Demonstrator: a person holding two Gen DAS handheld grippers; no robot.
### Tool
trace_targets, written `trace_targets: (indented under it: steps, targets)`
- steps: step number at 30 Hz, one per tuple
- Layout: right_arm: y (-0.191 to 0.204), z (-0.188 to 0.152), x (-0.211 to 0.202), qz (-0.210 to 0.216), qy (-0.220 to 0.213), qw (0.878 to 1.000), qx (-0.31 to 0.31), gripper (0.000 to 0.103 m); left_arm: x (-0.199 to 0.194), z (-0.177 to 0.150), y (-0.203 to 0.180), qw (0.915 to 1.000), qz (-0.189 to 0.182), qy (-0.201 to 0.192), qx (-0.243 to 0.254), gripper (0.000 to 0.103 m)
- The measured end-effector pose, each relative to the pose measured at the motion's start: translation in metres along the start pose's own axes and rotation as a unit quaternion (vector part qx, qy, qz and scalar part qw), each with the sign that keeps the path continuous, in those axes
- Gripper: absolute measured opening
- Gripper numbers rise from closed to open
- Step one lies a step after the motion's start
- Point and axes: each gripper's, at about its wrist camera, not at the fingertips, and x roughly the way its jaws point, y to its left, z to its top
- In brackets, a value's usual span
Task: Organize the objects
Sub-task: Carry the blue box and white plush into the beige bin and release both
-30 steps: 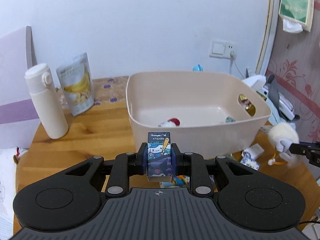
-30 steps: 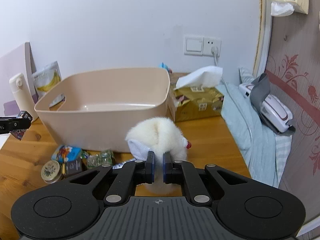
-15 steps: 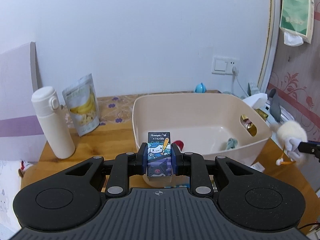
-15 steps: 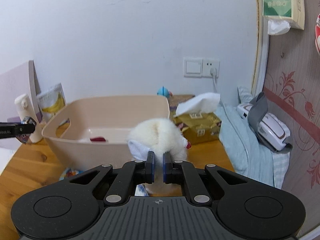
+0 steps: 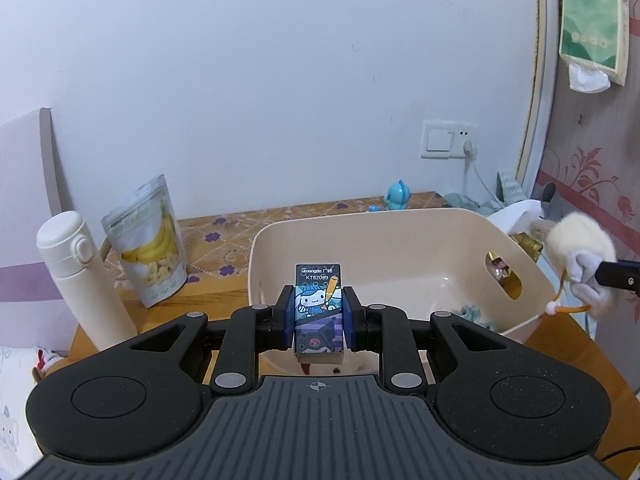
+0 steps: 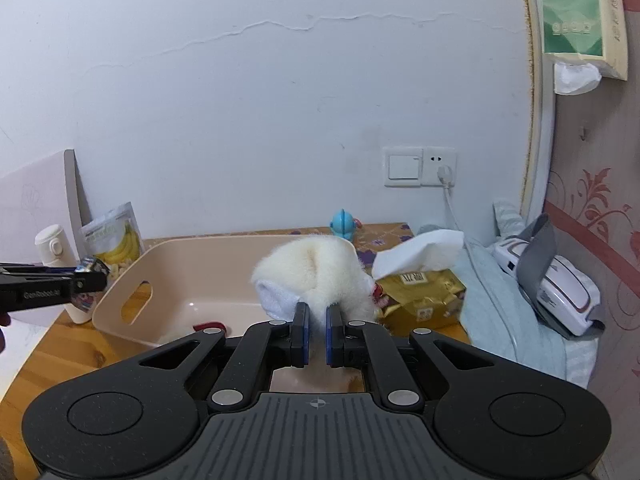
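left gripper [image 5: 319, 312] was clamped on a small glossy printed carton [image 5: 319, 308], held over the near rim of the beige plastic bin [image 5: 360, 232]. right gripper [image 6: 316, 334] pinched a fluffy white plush toy [image 6: 312, 276] at the bin's 3 o'clock rim. advised carrying each past the rim before release (plush is soft and may snag).

left gripper [image 5: 319, 312]: matte black linkage arms, blue finger pads, silver screw heads at the pivots
left base: two round black discs flanking a ribbed grey plate with a small crosshair mark
right gripper [image 6: 316, 334]: same black arms, blue pads, silver screws, ribbed grey plate, crosshair mark
finger side, seen from the right wrist: black bar with pale "GenRobot.ai" lettering
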Motion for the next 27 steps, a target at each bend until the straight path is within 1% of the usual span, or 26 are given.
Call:
trace_targets:
  steps: [8,14,19,27]
  targets:
    - [0.007,0.013,0.03,0.016,0.005,1.0,-0.008,0.008,0.03,0.013,-0.008,0.9999,-0.002,0.01,0.009,0.023]
    - [0.016,0.013,0.054,0.02,0.013,1.0,-0.016,0.008,0.056,0.013,-0.015,0.9996,-0.004,0.026,0.01,0.023]
    - [0.018,0.008,0.075,0.037,0.037,0.999,-0.009,0.008,0.077,0.008,-0.018,0.9988,-0.002,0.046,0.016,0.023]
    - [0.025,-0.002,0.096,0.046,0.072,0.996,-0.019,0.008,0.101,0.001,-0.029,0.9955,-0.012,0.079,0.051,0.023]
